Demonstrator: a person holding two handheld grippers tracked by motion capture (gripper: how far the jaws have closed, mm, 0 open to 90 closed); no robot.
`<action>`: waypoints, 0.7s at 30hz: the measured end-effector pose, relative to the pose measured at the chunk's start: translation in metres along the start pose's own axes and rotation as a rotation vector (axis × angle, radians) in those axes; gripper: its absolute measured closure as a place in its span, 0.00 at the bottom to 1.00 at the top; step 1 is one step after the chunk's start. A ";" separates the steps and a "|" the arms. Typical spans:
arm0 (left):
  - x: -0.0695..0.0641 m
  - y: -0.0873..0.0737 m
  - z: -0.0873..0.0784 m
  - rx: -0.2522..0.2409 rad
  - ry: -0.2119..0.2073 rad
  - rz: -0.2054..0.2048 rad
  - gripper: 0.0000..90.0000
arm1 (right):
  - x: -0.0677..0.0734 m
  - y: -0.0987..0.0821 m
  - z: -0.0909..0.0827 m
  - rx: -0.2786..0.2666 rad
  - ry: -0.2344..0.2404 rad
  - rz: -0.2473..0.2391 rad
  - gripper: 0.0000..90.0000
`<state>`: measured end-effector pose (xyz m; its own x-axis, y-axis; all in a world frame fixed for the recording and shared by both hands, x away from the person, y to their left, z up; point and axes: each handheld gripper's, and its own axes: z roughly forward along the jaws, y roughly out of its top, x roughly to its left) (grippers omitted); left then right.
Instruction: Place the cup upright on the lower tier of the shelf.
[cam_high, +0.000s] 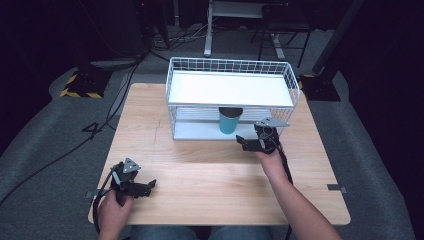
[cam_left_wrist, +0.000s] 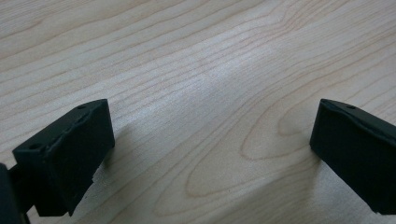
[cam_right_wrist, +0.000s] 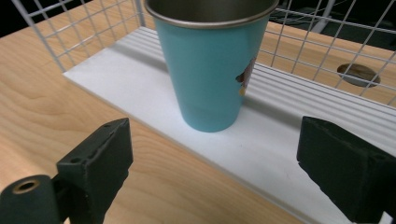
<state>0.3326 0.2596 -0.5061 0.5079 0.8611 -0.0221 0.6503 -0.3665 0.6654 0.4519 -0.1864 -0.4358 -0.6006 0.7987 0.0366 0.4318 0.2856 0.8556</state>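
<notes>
The right gripper (cam_high: 250, 141) is spread wide, jaws apart with nothing between them — the teal cup (cam_right_wrist: 211, 65) stands upright just ahead of it on the lower shelf of the white wire rack (cam_high: 231, 65). The left gripper (cam_high: 142, 186), also spread open, hovers low over the bare wooden table (cam_left_wrist: 196, 70), well apart from the rack.

Wire rack (cam_high: 232, 95) sits at 12 o'clock on the table (cam_high: 200, 200); front side open, back & ends closed by mesh. Teal cup (cam_right_wrist: 210, 70) stands upright on the lower shelf (cam_right_wrist: 280, 154) near its front edge, top shelf (cam_high: 230, 87) just above its rim. Right gripper (cam_right_wrist: 215, 163), jaws wide apart, faces the cup w/ nothing between. Left gripper (cam_left_wrist: 210, 154) at 7 o'clock, jaws wide apart over bare wood; the 6–9 o'clock area is free.
</notes>
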 end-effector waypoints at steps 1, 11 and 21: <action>0.000 0.000 0.000 0.000 0.000 0.000 0.00 | 0.000 0.000 -0.003 -0.005 0.001 -0.001 0.12; 0.000 0.000 0.000 0.000 0.000 0.000 0.00 | 0.001 -0.010 -0.036 -0.002 0.039 -0.035 0.16; 0.000 0.000 0.000 -0.001 -0.002 0.000 0.00 | -0.010 -0.025 -0.076 0.005 0.034 -0.024 0.17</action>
<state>0.3328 0.2596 -0.5062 0.5087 0.8606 -0.0236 0.6498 -0.3658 0.6663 0.3960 -0.2418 -0.4185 -0.6333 0.7731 0.0340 0.4204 0.3068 0.8539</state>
